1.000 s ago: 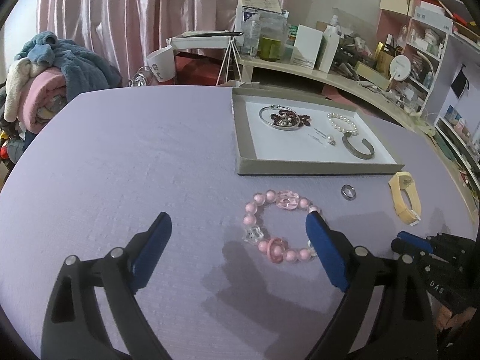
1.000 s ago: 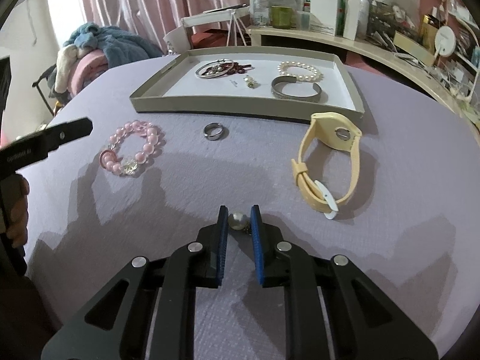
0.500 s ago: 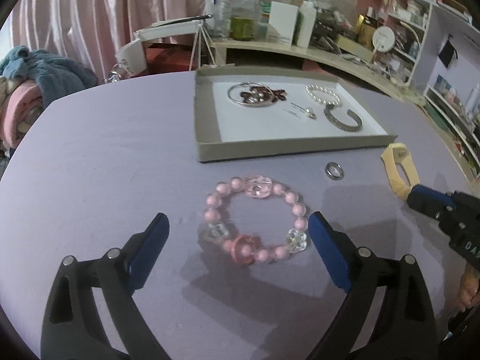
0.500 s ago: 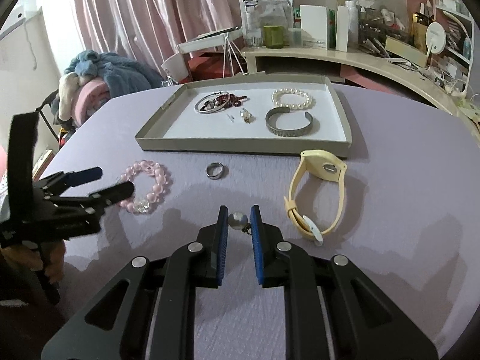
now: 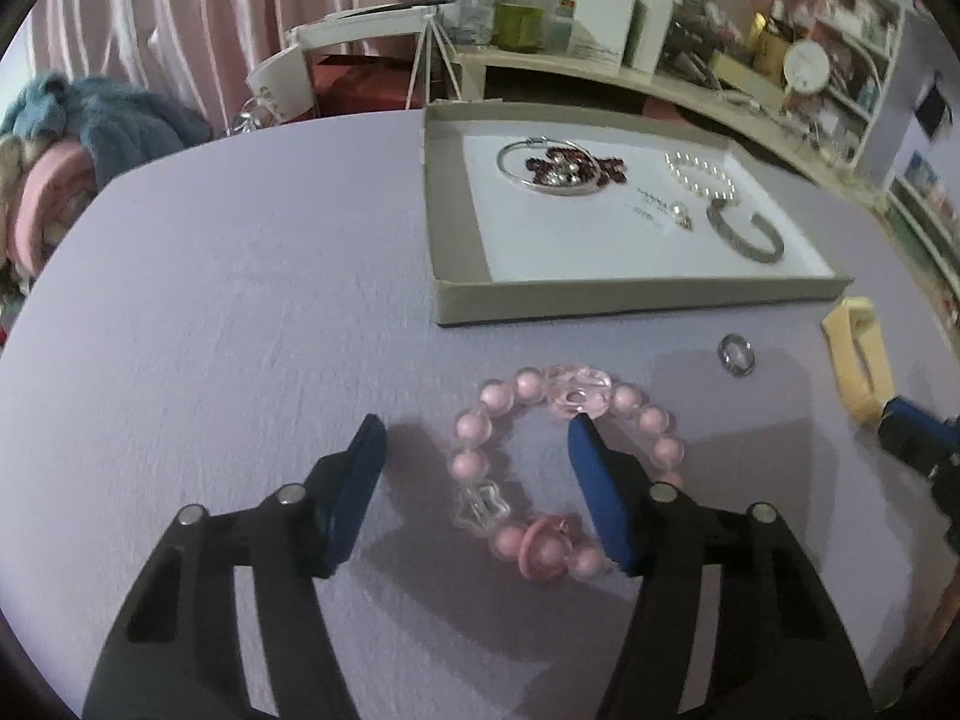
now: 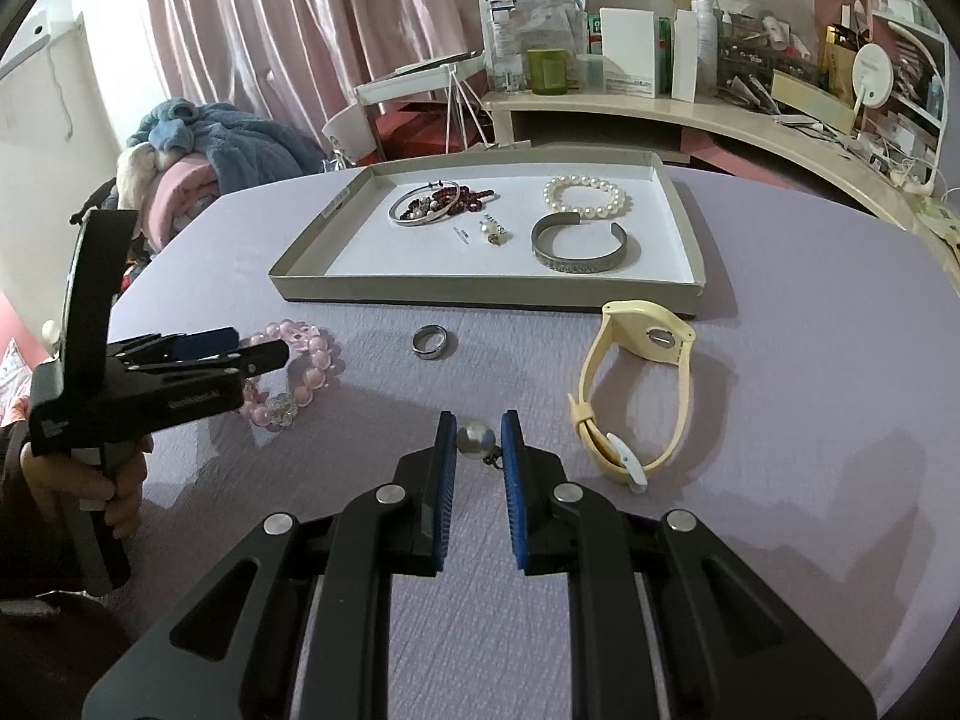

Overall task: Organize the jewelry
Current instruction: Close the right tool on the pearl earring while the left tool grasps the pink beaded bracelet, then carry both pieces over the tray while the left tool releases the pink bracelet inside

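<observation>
Lilac cloth (image 6: 780,312) covers the tabletop w/ pink curtains (image 6: 270,30) behind and a cluttered shelf at 1 o'clock.

Left gripper (image 5: 474,480): fingers apart, straddling one side of the pink bead bracelet (image 5: 522,387) — left pad (image 5: 354,492) outside the loop on bare cloth, right pad (image 5: 600,498) inside the loop, its tip near the clear charm bead. Not clamped; can't tell if either pad touches the beads. In the right wrist view same gripper (image 6: 252,354) sits low over the bracelet (image 6: 309,354) at 9 o'clock.

Right gripper (image 6: 477,441): fingers only narrowly apart w/ a small silver pearl earring (image 6: 477,439) between the tips; small gaps show both sides, so pads look not quite pressed on it. Can't tell if it's lifted or resting on cloth.

Outward — steel ring (image 6: 433,341) lies on cloth at 11 o'clock from the earring, between bracelet and cream watch strap (image 6: 636,384), which lies at 2 o'clock. In left view ring (image 5: 737,354) is at 2 o'clock from the bracelet, strap (image 5: 855,354) at far right.

Grey tray (image 6: 480,291) beyond at 12 o'clock, holding a silver bangle (image 6: 423,204) over dark red beads (image 6: 474,197), a pearl bracelet (image 6: 585,197), a metal cuff (image 6: 579,246) and a small earring (image 6: 493,231).
</observation>
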{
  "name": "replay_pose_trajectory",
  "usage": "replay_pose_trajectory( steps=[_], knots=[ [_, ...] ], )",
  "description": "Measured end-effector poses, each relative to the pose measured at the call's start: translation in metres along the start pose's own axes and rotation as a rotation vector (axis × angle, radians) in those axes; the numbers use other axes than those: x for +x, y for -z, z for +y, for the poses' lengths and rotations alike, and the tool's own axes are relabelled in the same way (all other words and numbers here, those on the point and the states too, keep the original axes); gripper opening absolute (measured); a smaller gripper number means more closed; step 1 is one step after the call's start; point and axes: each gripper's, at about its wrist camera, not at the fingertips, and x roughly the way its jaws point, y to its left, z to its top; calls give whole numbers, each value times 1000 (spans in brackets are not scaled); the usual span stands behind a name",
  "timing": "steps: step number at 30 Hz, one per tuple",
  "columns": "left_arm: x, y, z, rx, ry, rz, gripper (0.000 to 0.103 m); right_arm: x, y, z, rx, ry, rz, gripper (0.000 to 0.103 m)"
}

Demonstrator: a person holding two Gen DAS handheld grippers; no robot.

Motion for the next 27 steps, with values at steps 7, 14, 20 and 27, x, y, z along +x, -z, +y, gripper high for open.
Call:
replay_pose_trajectory(
  steps=[7, 14, 20, 27],
  knots=[
    [-3, 2, -3, 25, 46, -4, 13, -2, -2, 2, -3, -5, -14, 16],
    [-28, -3, 1, 32, 122, -48, 13, -14, -19, 2, 0, -15, -65, 16],
    [-77, -29, -8, 59, 238, -155, 13, -32, -42, -1, -1, -18, -149, 16],
    [-119, -77, -12, 41, 313, -269, 13, -45, -63, -9, 2, -3, -223, 16]
  ],
)
